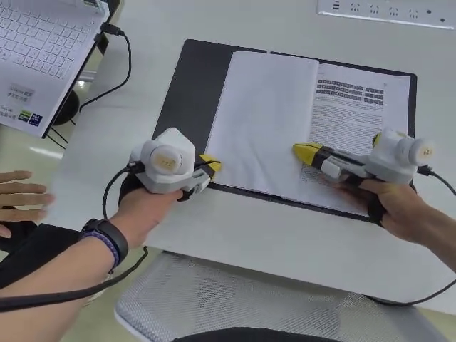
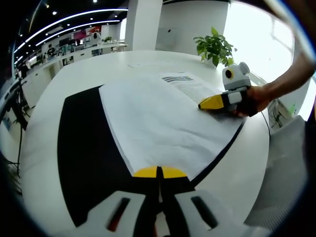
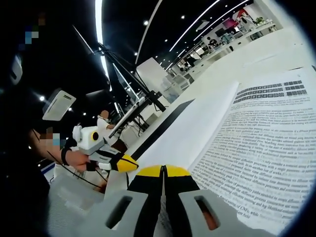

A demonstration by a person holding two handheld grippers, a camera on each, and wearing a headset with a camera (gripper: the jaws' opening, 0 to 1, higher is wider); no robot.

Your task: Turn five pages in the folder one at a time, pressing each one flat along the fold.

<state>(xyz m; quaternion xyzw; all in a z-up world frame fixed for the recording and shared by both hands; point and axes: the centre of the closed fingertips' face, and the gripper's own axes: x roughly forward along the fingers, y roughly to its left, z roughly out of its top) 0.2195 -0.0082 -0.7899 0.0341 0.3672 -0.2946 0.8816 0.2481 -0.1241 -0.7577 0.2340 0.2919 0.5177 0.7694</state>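
Resting on the folder (image 1: 189, 85), closed right hand-held gripper (image 1: 304, 151).

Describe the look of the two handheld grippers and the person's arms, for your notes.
Both share one design: the left gripper and right gripper have white plastic bodies, black jaws with yellow tips, and a black cable each. A dark wristband circles the left wrist.

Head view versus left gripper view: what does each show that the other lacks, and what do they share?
Head view adds a white laptop, a socket strip and a hand at the left edge. Left gripper view adds a potted plant and open office behind. Both show the black folder, its blank page and the right hand-held gripper, shut, tips by the fold.
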